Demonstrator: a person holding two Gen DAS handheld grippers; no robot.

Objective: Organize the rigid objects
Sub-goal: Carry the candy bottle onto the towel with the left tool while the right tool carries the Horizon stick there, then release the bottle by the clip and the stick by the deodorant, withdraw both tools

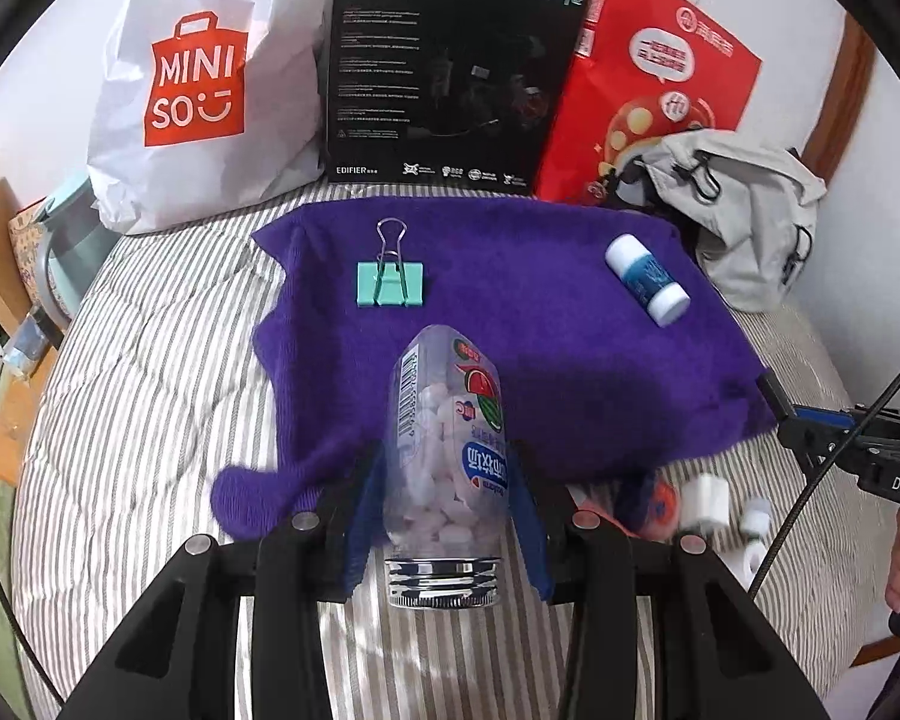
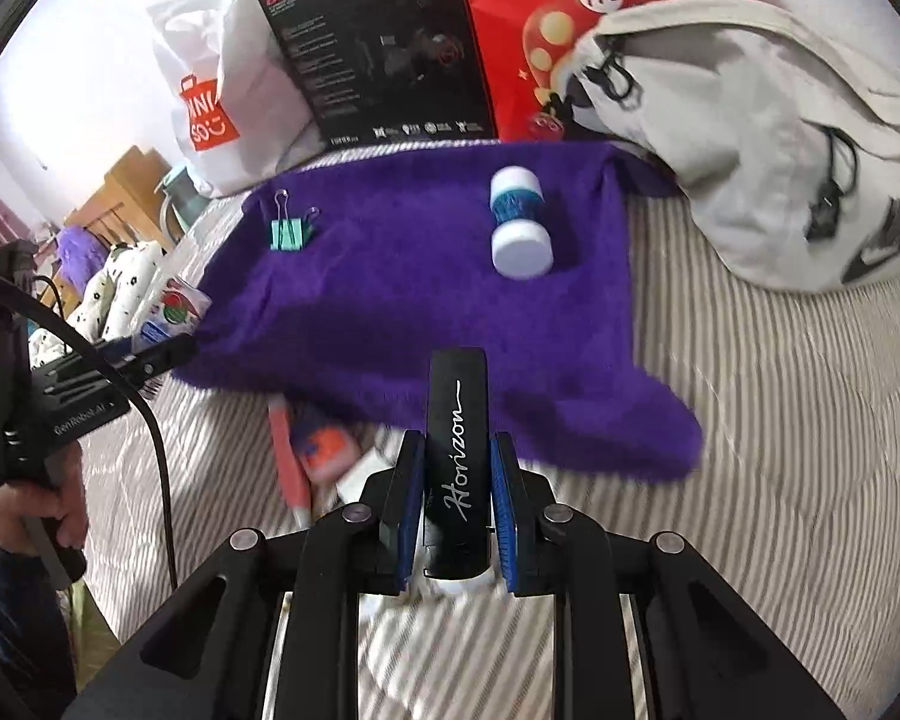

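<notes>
Near the purple cloth's (image 2: 426, 300) near edge, an orange and blue thing (image 2: 324, 450) and a pink stick (image 2: 288, 456) are blurred and partly hidden under it. The red bag (image 2: 546, 18) is cut off at the top. Small white pieces (image 1: 726, 510) are too blurred to tell.

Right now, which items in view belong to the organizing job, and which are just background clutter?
Job items: clear candy bottle in left gripper; black Horizon case in right gripper; teal binder clip, white-capped bottle, purple towel.

Background: Miniso bag, black Edifier box, red bag, grey backpack.
</notes>
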